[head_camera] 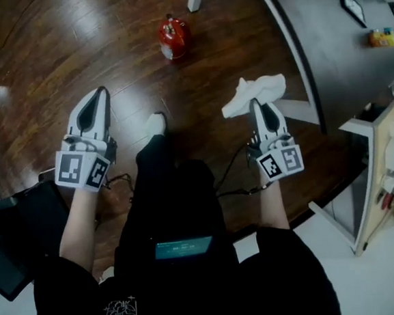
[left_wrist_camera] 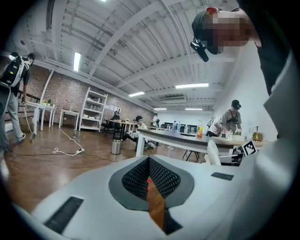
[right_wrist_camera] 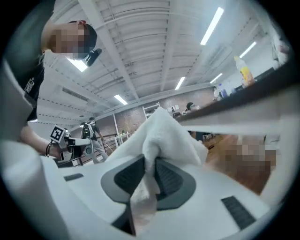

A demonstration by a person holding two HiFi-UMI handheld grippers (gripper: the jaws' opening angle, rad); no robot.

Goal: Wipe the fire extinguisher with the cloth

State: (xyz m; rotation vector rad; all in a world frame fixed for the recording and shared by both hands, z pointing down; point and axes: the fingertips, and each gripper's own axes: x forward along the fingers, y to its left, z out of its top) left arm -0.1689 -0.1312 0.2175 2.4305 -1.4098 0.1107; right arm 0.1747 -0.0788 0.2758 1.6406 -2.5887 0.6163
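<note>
Right tongs [head_camera: 254, 103] pinch the cloth [head_camera: 259, 87], left tongs [head_camera: 100, 92] pressed together empty; fire extinguisher [head_camera: 173, 37] sits well beyond both.

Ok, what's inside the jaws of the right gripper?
A crumpled white cloth, pinched by the right gripper; most of it bunches out past the tips. The fold deep between the dark ribbed pads is covered.

The person holds both bare forearms out in front, angled down and forward; the left forearm [head_camera: 79, 218] carries the left gripper [head_camera: 99, 93], its jaws pressed together with nothing between them; the right forearm [head_camera: 273, 207] carries the right gripper [head_camera: 255, 104], roughly level with the other and well apart, jaws clamped on a bunched white cloth [head_camera: 256, 90].
</note>
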